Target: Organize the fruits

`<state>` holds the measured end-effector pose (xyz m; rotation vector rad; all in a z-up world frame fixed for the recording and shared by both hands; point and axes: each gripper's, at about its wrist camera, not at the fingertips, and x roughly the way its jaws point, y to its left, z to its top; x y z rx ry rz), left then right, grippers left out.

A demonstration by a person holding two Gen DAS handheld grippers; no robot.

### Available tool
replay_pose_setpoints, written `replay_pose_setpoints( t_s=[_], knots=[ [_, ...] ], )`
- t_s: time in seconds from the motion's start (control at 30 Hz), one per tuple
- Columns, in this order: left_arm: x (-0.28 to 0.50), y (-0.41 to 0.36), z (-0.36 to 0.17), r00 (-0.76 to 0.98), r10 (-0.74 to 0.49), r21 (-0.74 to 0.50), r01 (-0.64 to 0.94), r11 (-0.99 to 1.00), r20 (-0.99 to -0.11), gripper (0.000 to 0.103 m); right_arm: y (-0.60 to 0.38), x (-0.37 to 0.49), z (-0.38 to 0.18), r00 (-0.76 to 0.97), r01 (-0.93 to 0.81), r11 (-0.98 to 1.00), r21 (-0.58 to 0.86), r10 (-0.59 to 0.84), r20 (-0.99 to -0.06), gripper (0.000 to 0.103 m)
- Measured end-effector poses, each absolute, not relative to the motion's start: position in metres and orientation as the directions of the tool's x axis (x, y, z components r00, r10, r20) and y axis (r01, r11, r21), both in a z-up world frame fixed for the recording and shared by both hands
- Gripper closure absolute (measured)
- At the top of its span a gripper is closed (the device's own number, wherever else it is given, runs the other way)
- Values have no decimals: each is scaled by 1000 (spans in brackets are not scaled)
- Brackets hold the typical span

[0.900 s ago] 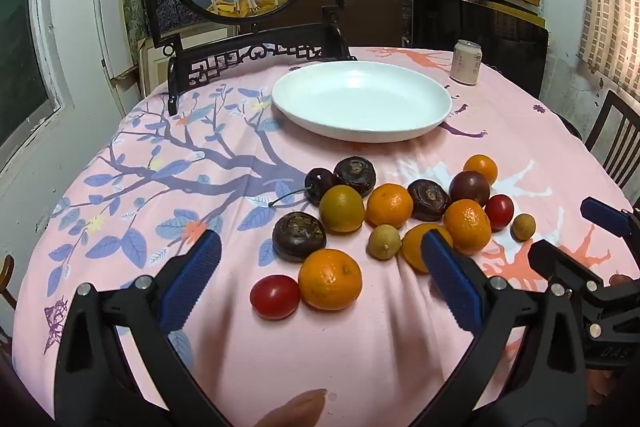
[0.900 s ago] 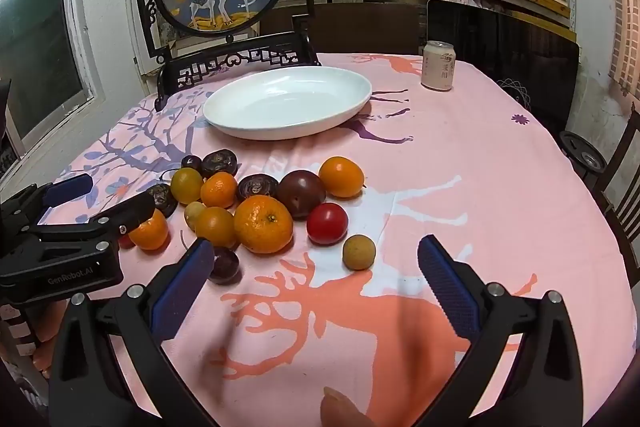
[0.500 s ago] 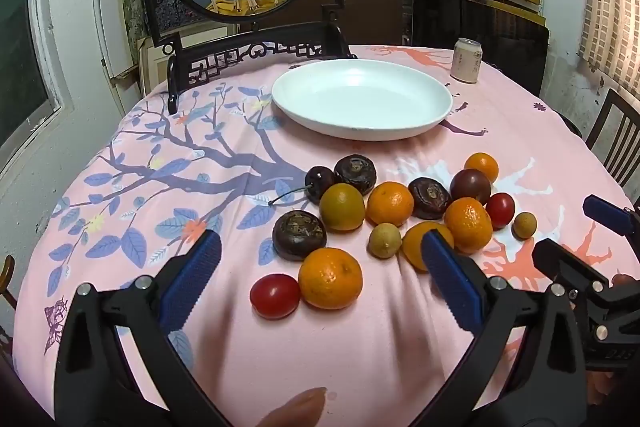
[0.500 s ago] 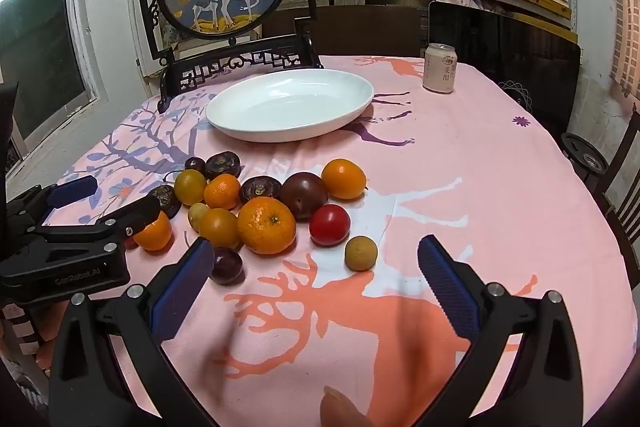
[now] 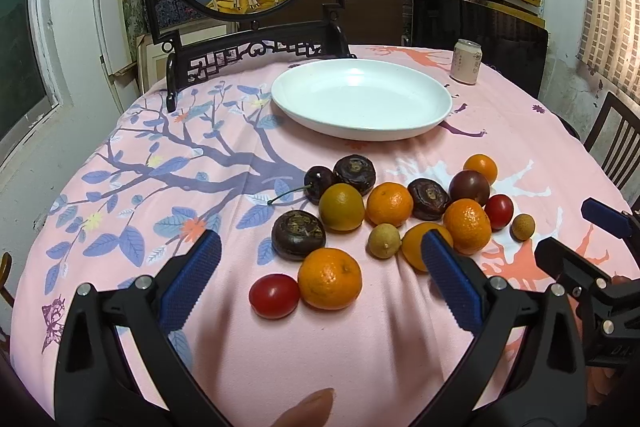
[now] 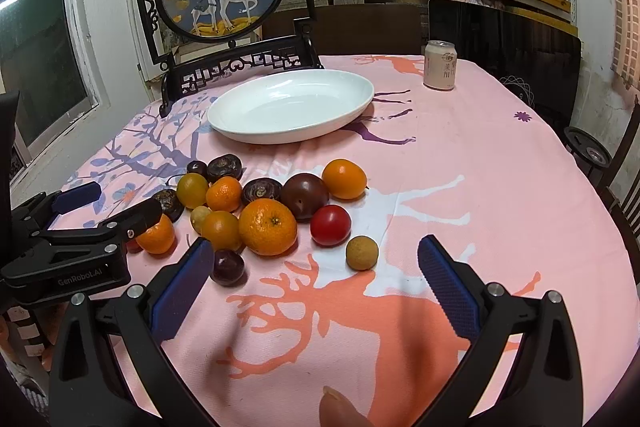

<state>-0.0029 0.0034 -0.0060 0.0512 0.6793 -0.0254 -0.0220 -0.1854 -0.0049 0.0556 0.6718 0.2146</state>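
2 tools, both spread wide, nothing between the pads, both hovering over the near edge of the bench (image 5: 520,155). Fruit pile (image 5: 388,205) sits loose on the pink cloth, none in the plate (image 5: 362,99) yet, so the task looks barely started. Plate lies beyond the pile, empty, can (image 5: 466,61) further back right.

Left tool (image 5: 316,283): red tomato (image 5: 274,295) and orange (image 5: 329,278) lie straight ahead, just past its tips, touching each other. Looks like the easiest first pick for this side.

Right tool (image 6: 312,277): small tan fruit (image 6: 361,253) sits just ahead between its pad lines, apart from the rest; dark cherry (image 6: 228,267) just beside the left pad. Second tomato (image 6: 330,225) a bit further on.

All round fruit, no long axis to line up. Left tool also shows at the left edge of the right view, near the pile's left side. Roll risk on cloth folds if nudged.
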Motion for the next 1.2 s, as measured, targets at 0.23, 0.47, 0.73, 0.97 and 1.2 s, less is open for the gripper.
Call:
replay_pose_setpoints(
  t_s=[0.23,0.47,0.73,0.97,1.2],
  knots=[
    [0,2,-1,783,-16,28,43,999,-622,2,-185,-22,-5,762,-180,976,123,217,-609,1],
    [-1,-1,-1,781,-30,25,58,998,-624,2,-185,-22,-5,763,-179,976,123,217,-609,1],
    [0,-2,-2,772,-34,24,64,998,-635,2,-185,-22,-5,763,-180,976,123,217,-608,1],
    [0,-2,-2,772,-32,24,61,998,-635,2,-185,-22,-5,764,-180,976,124,218,-607,1],
    [0,-2,-2,771,-32,24,61,998,-636,2,-185,-22,-5,764,-180,976,124,218,-607,1]
  ],
)
